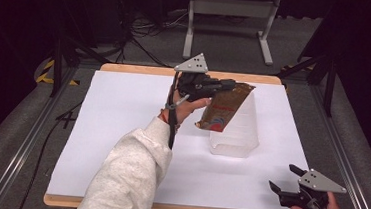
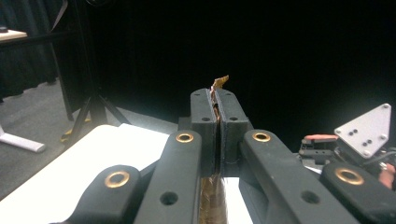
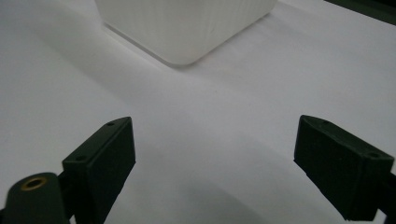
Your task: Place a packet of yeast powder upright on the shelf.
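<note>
A brown and gold foil packet (image 1: 225, 106) hangs tilted in the air, its upper end pinched by my left gripper (image 1: 229, 83). The packet sits just above and to the left of a tall translucent white container (image 1: 238, 136) standing on the white table sheet (image 1: 121, 129). In the left gripper view the jaws are shut together (image 2: 217, 100) with the packet's thin edge (image 2: 220, 82) poking out past them. My right gripper (image 1: 283, 178) rests near the table's front right corner, open with nothing between its jaws (image 3: 215, 154). It faces the container's base (image 3: 187, 23).
The white sheet covers a wooden table top (image 1: 186, 73). Metal rails run along both sides, and a white stand (image 1: 230, 18) and cables lie on the floor behind. My right gripper's grey plate (image 2: 366, 130) shows in the left gripper view.
</note>
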`<action>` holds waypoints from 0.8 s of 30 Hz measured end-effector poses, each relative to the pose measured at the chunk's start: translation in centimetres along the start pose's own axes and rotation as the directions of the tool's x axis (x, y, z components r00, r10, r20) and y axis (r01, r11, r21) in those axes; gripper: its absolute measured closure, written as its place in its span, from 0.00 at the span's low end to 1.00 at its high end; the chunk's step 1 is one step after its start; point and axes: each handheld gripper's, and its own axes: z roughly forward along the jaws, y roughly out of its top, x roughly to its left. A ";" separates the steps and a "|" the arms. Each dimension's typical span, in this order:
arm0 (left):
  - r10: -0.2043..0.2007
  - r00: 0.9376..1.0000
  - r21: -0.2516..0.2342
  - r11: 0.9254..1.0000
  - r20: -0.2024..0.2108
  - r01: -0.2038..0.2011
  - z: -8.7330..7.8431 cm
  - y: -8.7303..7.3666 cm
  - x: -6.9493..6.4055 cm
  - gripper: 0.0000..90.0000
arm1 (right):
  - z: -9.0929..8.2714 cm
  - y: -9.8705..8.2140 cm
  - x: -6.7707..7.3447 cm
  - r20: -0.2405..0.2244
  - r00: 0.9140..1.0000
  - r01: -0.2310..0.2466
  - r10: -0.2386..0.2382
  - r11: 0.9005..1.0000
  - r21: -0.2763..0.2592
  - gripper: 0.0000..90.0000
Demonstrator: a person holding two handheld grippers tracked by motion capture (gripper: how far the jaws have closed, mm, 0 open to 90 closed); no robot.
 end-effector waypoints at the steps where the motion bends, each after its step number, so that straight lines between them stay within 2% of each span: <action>1: -0.003 1.000 -0.004 1.000 0.004 0.003 0.3 0.1 -0.1 0.98 | 0.0 0.0 0.0 -0.001 1.000 -0.001 0.001 1.000 0.002 0.15; 8: -0.004 0.999 -0.007 1.000 0.045 0.004 2.8 -0.1 -0.8 0.98 | 0.0 0.0 0.0 -0.007 1.000 0.000 0.000 1.000 0.002 0.15; 13: 0.012 0.999 0.001 1.000 0.050 -0.012 4.1 -0.7 -0.9 0.98 | -0.1 0.0 0.0 0.000 1.000 -0.001 0.001 1.000 -0.004 0.15; 19: -0.009 0.999 0.000 1.000 0.048 0.008 5.0 -1.8 -0.6 0.98 | 0.0 0.0 -0.1 0.000 1.000 0.001 -0.001 1.000 -0.003 0.15; 20: -0.011 1.000 -0.003 1.000 0.029 0.011 5.1 -2.0 -0.6 0.97 | 0.0 0.0 -0.1 -0.001 1.000 0.001 -0.001 1.000 -0.003 0.15; 22: -0.029 0.999 -0.020 0.999 0.033 0.030 5.2 -2.3 -0.3 0.97 | 0.0 0.0 -0.1 -0.001 1.000 0.001 -0.001 1.000 -0.002 0.15; 24: -0.041 0.999 -0.028 0.999 0.010 0.041 5.2 -2.5 -0.4 0.98 | 0.0 0.0 0.0 -0.002 1.000 0.002 -0.002 1.000 0.001 0.15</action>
